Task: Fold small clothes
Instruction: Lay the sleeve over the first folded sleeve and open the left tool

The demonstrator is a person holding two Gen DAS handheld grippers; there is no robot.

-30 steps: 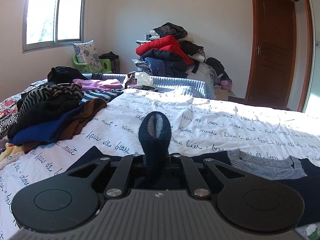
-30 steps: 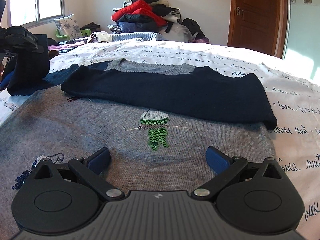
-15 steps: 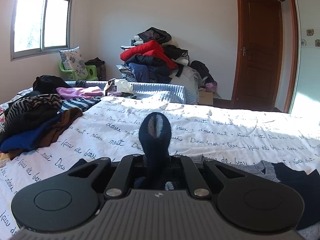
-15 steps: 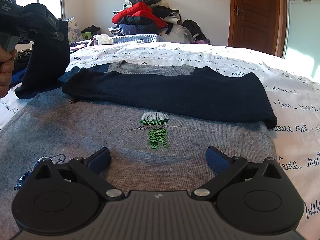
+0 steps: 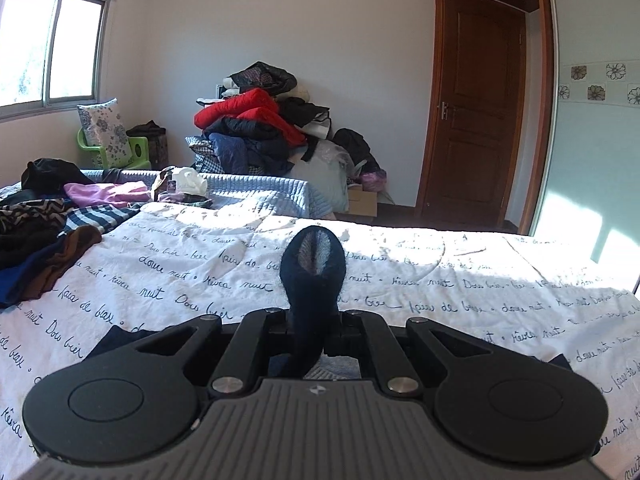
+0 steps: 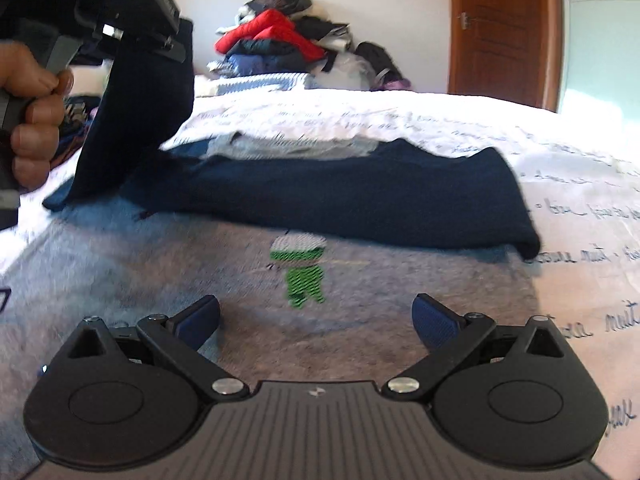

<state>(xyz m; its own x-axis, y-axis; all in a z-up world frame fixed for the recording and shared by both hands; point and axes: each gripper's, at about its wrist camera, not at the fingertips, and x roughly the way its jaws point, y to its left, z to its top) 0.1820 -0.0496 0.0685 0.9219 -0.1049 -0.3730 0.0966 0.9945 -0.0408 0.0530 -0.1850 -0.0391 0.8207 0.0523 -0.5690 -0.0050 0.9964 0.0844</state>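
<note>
Navy sleeve sits pinched in my left claw, lifted above the bed at the sweater's left side. My right claw hangs wide apart, gripping nothing, over the grey sweater spread flat on the bed, its other navy sleeve folded across the chest.

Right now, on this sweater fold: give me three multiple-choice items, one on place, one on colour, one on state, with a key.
1. Where does the right sleeve lie?
A. across the chest
B. off the bed
C. on the pile

2. The figure on the sweater is:
A. red
B. green
C. yellow

3. The left tongs are:
A. open, empty
B. shut on the left sleeve
C. resting on the bed

Key: A, it is folded over the grey front; B, green and white; B, dark cloth hangs from them.
</note>
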